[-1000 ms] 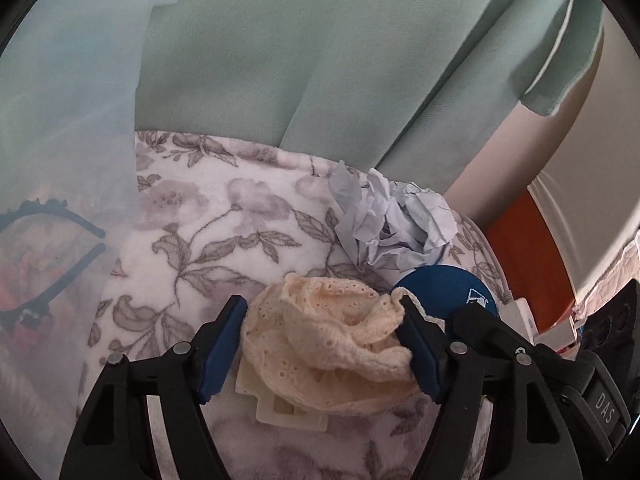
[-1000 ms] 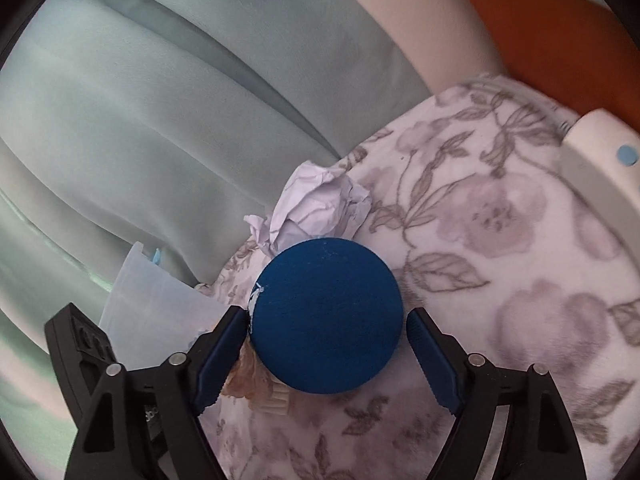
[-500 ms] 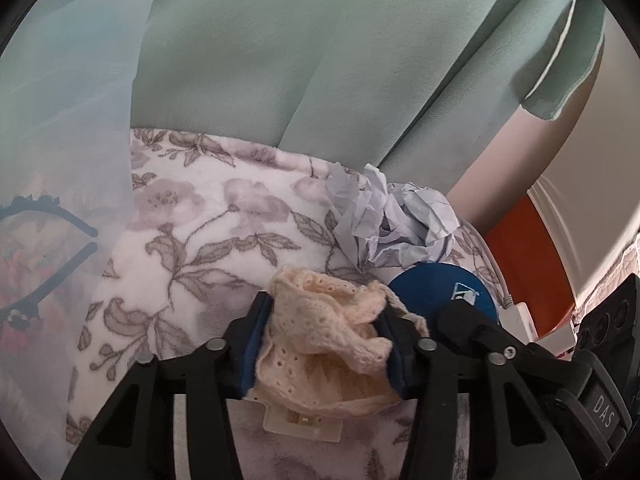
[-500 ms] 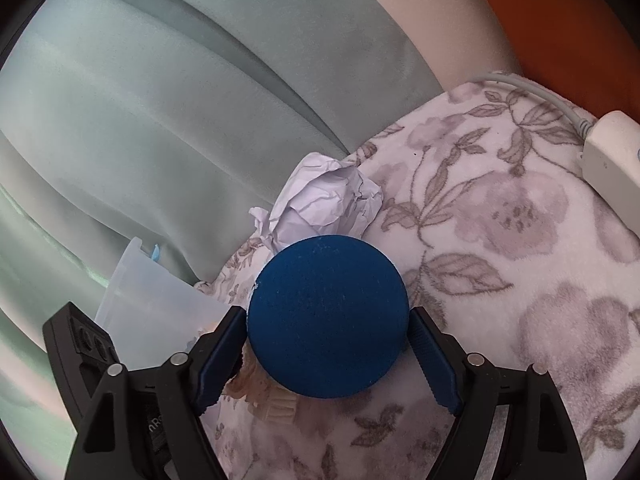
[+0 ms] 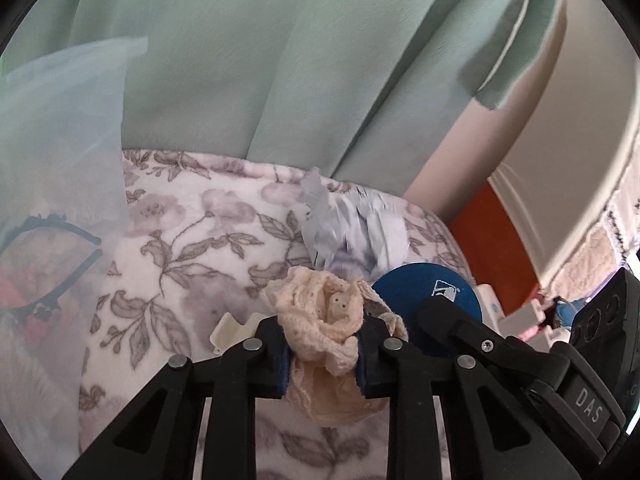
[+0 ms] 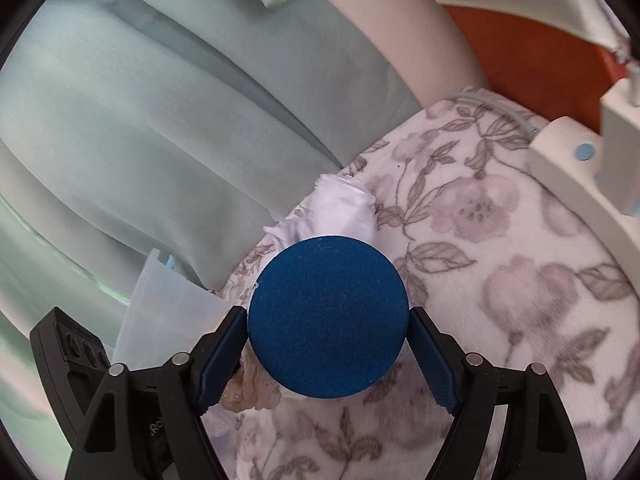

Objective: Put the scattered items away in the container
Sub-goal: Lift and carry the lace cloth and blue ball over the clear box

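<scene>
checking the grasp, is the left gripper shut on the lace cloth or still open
Shut on it. In the left wrist view the left gripper has both blue pads pressed into the cream lace cloth, which bunches up between them.

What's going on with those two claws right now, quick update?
Left gripper shut on cream lace cloth. Right gripper shut on blue ball. Crumpled paper on the floral blanket. Translucent container to the left, nothing blocking it.

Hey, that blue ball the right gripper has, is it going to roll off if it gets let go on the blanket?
Probably a little. The blue ball is round, so it could roll, though the soft floral blanket should slow it. Its fuzzy surface likely helps the right gripper hold it without slipping. It looks light.
</scene>
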The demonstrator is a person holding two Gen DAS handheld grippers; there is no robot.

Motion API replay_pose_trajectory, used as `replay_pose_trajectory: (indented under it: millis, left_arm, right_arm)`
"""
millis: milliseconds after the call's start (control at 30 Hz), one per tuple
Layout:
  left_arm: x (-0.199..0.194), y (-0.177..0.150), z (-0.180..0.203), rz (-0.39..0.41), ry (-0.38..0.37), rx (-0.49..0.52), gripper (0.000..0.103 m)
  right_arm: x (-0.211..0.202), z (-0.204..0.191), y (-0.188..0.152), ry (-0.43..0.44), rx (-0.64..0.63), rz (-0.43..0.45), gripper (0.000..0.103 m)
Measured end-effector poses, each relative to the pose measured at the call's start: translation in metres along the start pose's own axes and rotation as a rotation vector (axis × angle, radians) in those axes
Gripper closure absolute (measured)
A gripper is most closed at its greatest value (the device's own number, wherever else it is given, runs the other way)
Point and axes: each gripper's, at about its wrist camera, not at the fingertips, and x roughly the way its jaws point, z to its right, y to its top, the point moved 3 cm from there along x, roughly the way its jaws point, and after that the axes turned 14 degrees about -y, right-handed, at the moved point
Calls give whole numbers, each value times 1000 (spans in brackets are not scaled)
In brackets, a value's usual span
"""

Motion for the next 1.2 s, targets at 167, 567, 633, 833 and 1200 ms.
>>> replay_pose_trajectory:
  millis: [167, 567, 633, 833, 1200]
  left_arm:
    - [-25, 8, 23, 19, -10, 39, 80]
    - [-109, 37, 82, 120, -28, 133, 80]
    - [-125, 41, 91, 142, -31, 148, 80]
    - [-169, 49, 108, 203, -24, 182, 80]
    - [-237, 57, 127, 312, -30, 214, 80]
  right_arm:
    - [-28, -9, -3, 9, 6, 41, 20]
    - [-138, -32, 19, 50, 21, 182, 20]
    - [-157, -40, 20, 61, 11, 211, 20]
    - [-205, -60, 18, 93, -8, 285, 20]
    - [-261, -93, 11, 134, -62, 379, 20]
